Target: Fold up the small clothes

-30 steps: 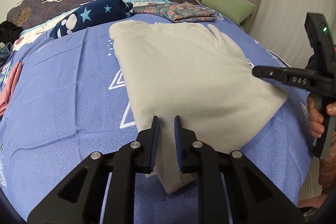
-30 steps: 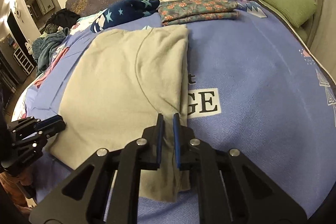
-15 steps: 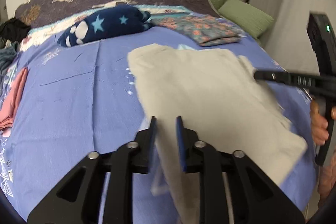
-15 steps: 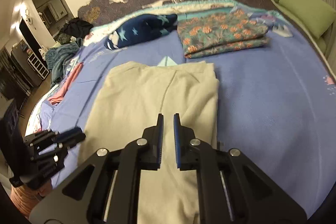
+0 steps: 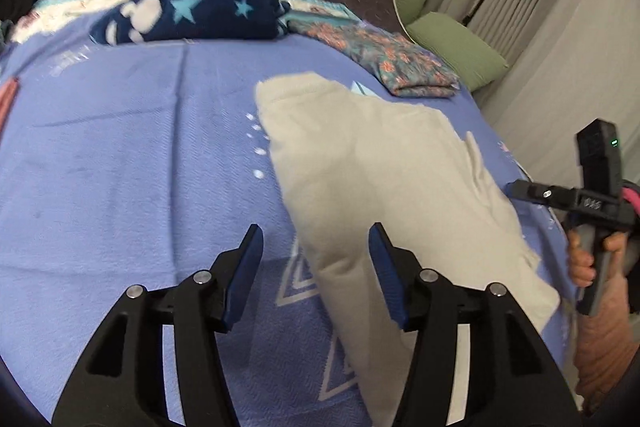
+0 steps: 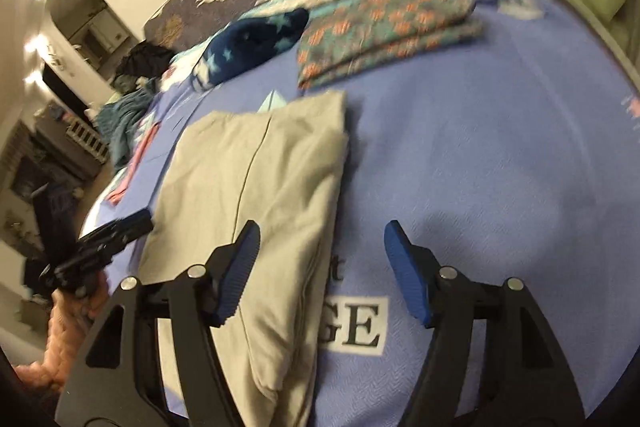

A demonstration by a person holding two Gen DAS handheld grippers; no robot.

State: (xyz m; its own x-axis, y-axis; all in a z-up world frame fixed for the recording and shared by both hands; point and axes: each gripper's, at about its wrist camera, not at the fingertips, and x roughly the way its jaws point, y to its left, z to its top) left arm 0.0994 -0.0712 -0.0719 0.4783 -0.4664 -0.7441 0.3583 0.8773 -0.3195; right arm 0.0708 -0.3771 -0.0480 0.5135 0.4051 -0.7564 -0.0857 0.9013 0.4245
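Observation:
A beige folded garment lies flat on the blue bedspread; it also shows in the right wrist view. My left gripper is open, hovering over the garment's near left edge, holding nothing. My right gripper is open over the garment's near right edge, holding nothing. The right gripper also shows at the right of the left wrist view, and the left gripper at the left of the right wrist view.
A navy star-patterned folded garment and a floral folded garment lie at the far side of the bed. Green pillows sit at the far right. Pink cloth lies at the bed's left edge.
Both grippers were shut on the beige garment's near corners, carried them forward over the garment, then opened and let go. The garment now lies shorter, folded over.

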